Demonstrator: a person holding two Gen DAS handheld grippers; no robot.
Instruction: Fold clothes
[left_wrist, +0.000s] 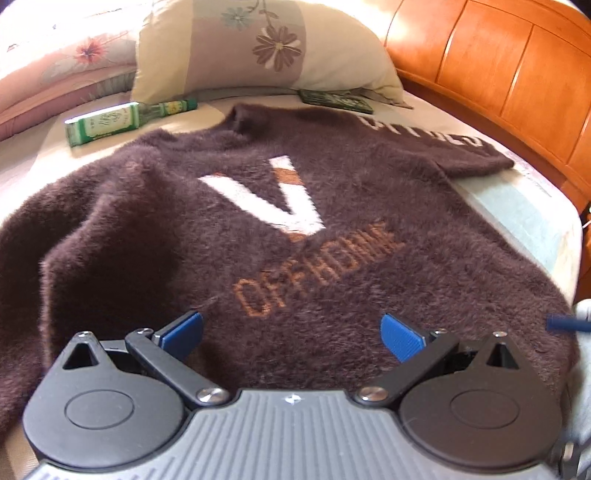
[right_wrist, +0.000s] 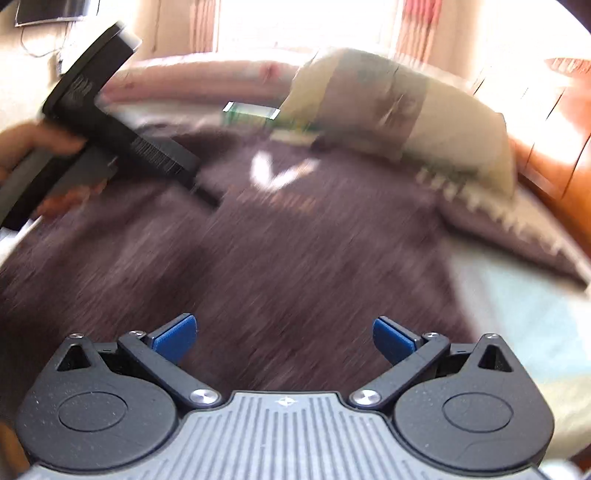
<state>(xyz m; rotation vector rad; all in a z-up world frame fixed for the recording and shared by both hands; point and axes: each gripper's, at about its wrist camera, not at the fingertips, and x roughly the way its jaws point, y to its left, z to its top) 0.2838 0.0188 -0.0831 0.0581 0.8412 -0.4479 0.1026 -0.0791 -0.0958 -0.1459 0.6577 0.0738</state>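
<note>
Sweater (left_wrist: 229, 236) on the bed (left_wrist: 517, 206), and from the left wrist view it's a fuzzy brown one, spread front-up with a white V and orange lettering across the chest, collar pointing toward the floral pillow (left_wrist: 258, 48), one lettered sleeve reaching out toward the wooden headboard (left_wrist: 498, 66). A green bottle (left_wrist: 122, 120) lies just past the shoulder, clear of the knit. Left hand-held gripper (left_wrist: 291, 334) hovers right over the hem end, blue pads spread wide, nothing between them. Looks soft, thick and light; that long pile should give plenty of bite but will bunch and drag, so the hem corners or the shoulder seams look like the sound places to pinch. Over to the right wrist view, heavily smeared by motion: same brown sweater (right_wrist: 295, 251) fills the middle, V visible farther up, sleeve trailing toward the right edge. Right hand-held gripper (right_wrist: 284, 338) is also splayed open and empty above the lower body of the garment. At upper left a person's hand (right_wrist: 26, 147) holds the other tool over the sweater's left side. Spread flat, no fold showing in either view
</note>
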